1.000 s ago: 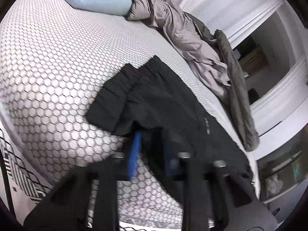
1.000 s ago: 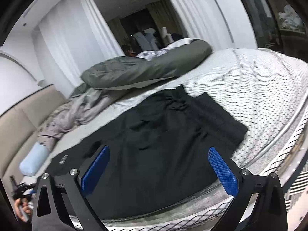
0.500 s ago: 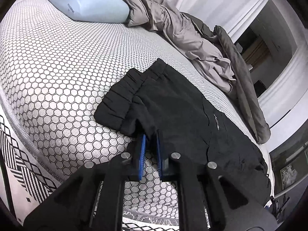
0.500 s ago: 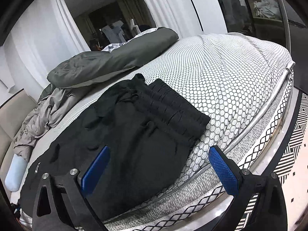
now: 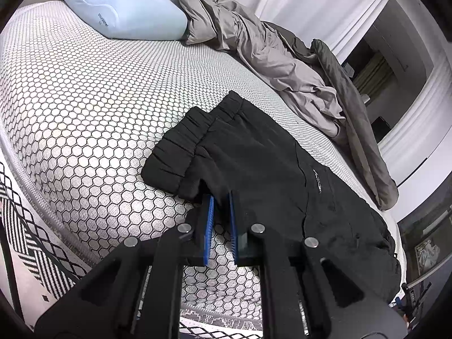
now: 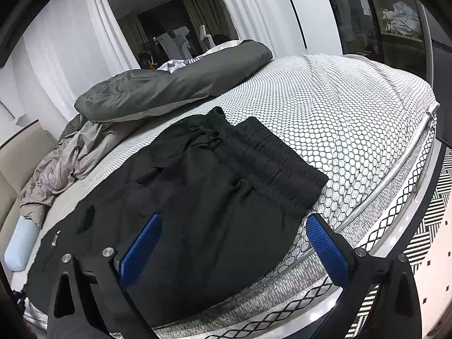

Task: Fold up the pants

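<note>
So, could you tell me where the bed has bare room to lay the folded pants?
The mattress is bare between the blue pillow, the pants and the near edge. The far side is crowded: a crumpled grey sheet and a dark duvet run alongside the pants.
</note>
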### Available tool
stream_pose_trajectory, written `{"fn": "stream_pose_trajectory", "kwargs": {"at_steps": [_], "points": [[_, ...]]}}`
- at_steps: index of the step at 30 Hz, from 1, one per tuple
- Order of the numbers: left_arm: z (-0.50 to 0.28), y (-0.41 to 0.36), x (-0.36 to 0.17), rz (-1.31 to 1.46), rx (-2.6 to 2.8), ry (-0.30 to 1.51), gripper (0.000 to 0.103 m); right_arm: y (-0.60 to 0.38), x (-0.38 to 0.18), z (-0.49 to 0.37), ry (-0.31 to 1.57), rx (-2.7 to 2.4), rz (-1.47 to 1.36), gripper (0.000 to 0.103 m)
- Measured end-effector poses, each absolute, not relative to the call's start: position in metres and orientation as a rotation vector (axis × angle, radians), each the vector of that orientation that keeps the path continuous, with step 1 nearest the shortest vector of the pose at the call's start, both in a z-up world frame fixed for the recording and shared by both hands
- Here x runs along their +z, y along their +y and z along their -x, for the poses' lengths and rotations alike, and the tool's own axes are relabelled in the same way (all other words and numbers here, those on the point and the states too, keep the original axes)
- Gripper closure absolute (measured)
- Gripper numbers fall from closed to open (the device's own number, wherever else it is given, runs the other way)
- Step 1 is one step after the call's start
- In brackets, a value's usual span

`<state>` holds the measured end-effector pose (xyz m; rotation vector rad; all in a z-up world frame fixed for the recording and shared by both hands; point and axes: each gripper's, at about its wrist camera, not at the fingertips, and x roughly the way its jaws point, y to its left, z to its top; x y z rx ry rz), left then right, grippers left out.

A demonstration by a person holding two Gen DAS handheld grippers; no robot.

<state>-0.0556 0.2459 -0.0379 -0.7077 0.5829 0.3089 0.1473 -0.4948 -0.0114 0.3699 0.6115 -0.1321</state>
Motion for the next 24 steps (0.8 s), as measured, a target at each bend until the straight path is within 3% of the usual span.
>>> {"fn": "stream_pose_trajectory", "kwargs": {"at_steps": [9,16,20,24], "points": [[0.055,0.246,-0.035,0.691,0.3,0.582,0.095,-0.501,0.004,-0.128,0.543,-0.088,-0.401,0.0],[0.051,0.248,-0.037,0.726,0.293,0.587,0.095,-0.553,-0.016,-0.118,0.538,0.083,-0.717,0.0],[0.045,0.244,-0.036,0.701,0.308,0.597,0.095,-0.56,-0.032,-0.132,0.59,0.101,-0.743,0.0],[0.039,0.242,-0.038,0.697,0.313,0.604,0.095,-0.57,-0.045,-0.152,0.611,0.108,-0.83,0.01]]}}
